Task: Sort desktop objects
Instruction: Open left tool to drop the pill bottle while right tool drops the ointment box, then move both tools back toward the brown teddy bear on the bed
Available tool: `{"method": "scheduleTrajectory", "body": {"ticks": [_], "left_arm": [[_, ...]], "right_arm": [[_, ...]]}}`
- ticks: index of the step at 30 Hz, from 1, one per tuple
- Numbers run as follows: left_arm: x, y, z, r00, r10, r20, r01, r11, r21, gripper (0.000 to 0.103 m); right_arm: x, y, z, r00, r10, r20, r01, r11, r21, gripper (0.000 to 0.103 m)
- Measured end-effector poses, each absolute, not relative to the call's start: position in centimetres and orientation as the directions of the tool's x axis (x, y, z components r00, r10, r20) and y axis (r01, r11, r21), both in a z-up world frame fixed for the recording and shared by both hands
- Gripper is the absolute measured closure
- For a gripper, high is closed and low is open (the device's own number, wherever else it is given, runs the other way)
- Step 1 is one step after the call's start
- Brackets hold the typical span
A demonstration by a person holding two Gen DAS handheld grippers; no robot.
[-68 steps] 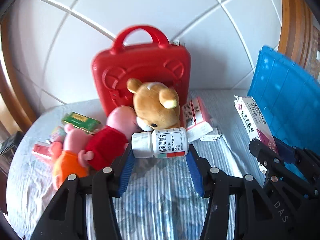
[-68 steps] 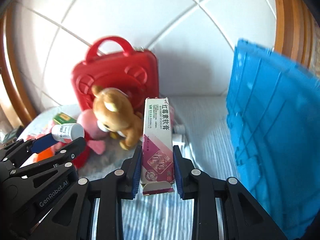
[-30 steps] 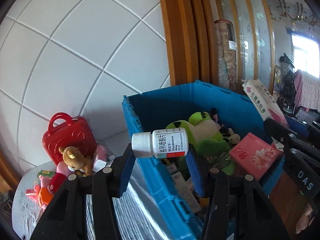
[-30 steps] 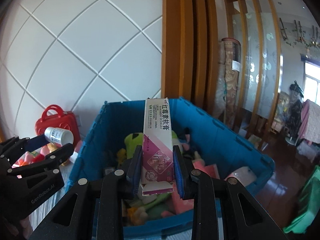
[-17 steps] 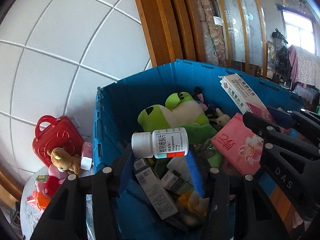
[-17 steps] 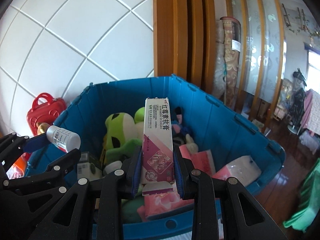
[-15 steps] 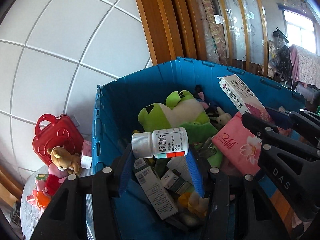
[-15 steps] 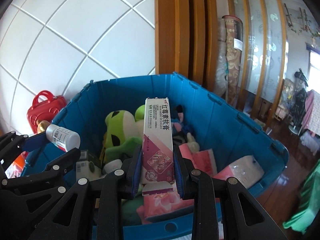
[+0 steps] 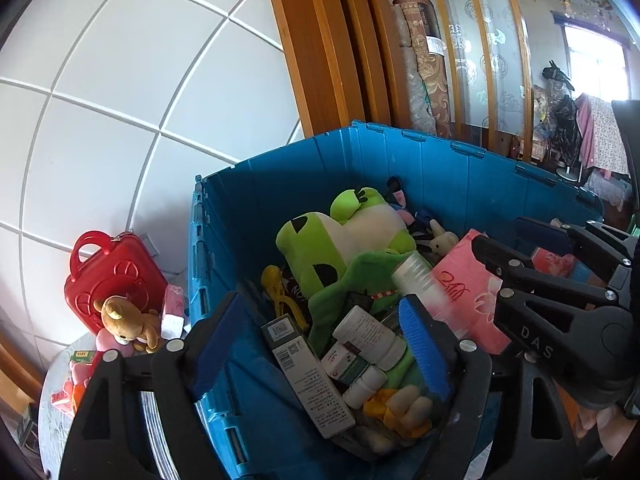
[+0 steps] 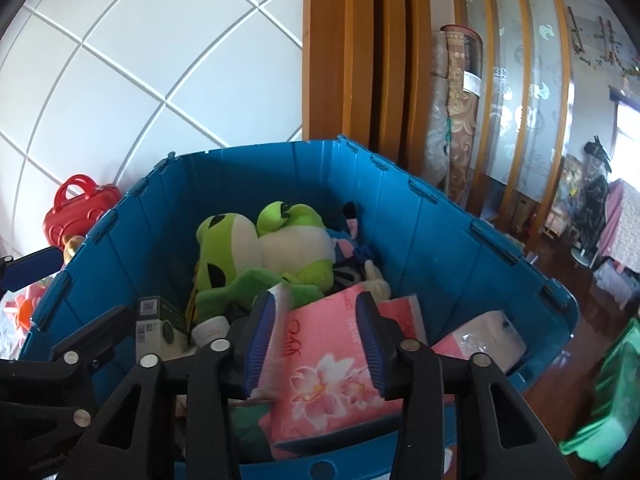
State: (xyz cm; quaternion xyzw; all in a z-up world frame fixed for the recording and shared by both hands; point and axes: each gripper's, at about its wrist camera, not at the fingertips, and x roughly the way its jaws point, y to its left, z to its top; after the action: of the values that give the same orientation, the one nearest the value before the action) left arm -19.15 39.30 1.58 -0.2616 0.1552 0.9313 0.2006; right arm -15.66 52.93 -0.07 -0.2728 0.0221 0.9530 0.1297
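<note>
Release step over blue plastic crate (image 9: 400, 152), centre frame. Left hand-held gripper (image 9: 320, 344) and right hand-held gripper (image 10: 316, 344) jaws opening, nothing gripped; blurred white pill bottle (image 9: 412, 276) dropping in. Next: fetch table items, lower left.

The left hand-held gripper (image 9: 320, 344) points forward and somewhat downward, its two black arms spread in the near part of its own view. Its jaws are opening, and the blue ribbed pads (image 9: 420, 344) stand well apart with nothing pressed between them. The right hand-held gripper (image 10: 316, 344) points forward and downward at much the same tilt. Its jaws are opening too, and its blue pads (image 10: 370, 340) touch nothing on their inner faces. The two grippers sit side by side: the right one shows at the right edge of the left wrist view (image 9: 560, 276), the left one at the left edge of the right wrist view. A bit of a hand (image 9: 608, 424) shows behind the right gripper.
</note>
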Motion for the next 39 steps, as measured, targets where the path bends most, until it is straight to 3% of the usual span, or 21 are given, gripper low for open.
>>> {"method": "scheduleTrajectory", "body": {"ticks": [1, 3, 5, 8, 13, 23, 39], "left_arm": [[-19.0, 38.9, 1.8, -0.786, 0.291, -0.545, -0.449, -0.875, 0.181, 0.023], [-18.6, 37.8, 2.4, -0.796, 0.298, -0.527, -0.442, -0.881, 0.17, 0.023], [-18.1, 36.3, 3.1, -0.814, 0.294, -0.5, -0.422, -0.891, 0.164, 0.014], [-17.5, 33.5, 4.2, -0.846, 0.274, -0.458, -0.378, -0.913, 0.151, 0.003], [-17.3, 28.2, 5.2, -0.873, 0.226, -0.431, -0.302, -0.946, 0.115, 0.003], [-18.5, 14.5, 4.4, -0.886, 0.026, -0.462, -0.057, -0.997, 0.053, 0.003], [-20.4, -3.8, 0.3, -0.8, -0.209, -0.562, 0.244, -0.97, 0.014, 0.003]], "right_arm": [[-15.5, 52.8, 0.2, -0.819, 0.241, -0.52, -0.263, -0.964, -0.032, 0.039], [-14.9, 52.4, 0.9, -0.828, 0.258, -0.498, -0.273, -0.961, -0.044, 0.016], [-14.3, 51.8, 1.9, -0.838, 0.272, -0.474, -0.281, -0.958, -0.054, 0.006], [-13.6, 50.4, 3.3, -0.859, 0.27, -0.435, -0.269, -0.961, -0.066, 0.0], [-13.5, 47.1, 5.4, -0.885, 0.236, -0.402, -0.229, -0.971, -0.065, 0.0], [-14.2, 36.1, 7.6, -0.936, 0.059, -0.348, -0.03, -0.996, -0.086, 0.0], [-20.2, 18.7, 4.8, -0.869, -0.181, -0.46, 0.271, -0.953, -0.136, 0.0]]}}
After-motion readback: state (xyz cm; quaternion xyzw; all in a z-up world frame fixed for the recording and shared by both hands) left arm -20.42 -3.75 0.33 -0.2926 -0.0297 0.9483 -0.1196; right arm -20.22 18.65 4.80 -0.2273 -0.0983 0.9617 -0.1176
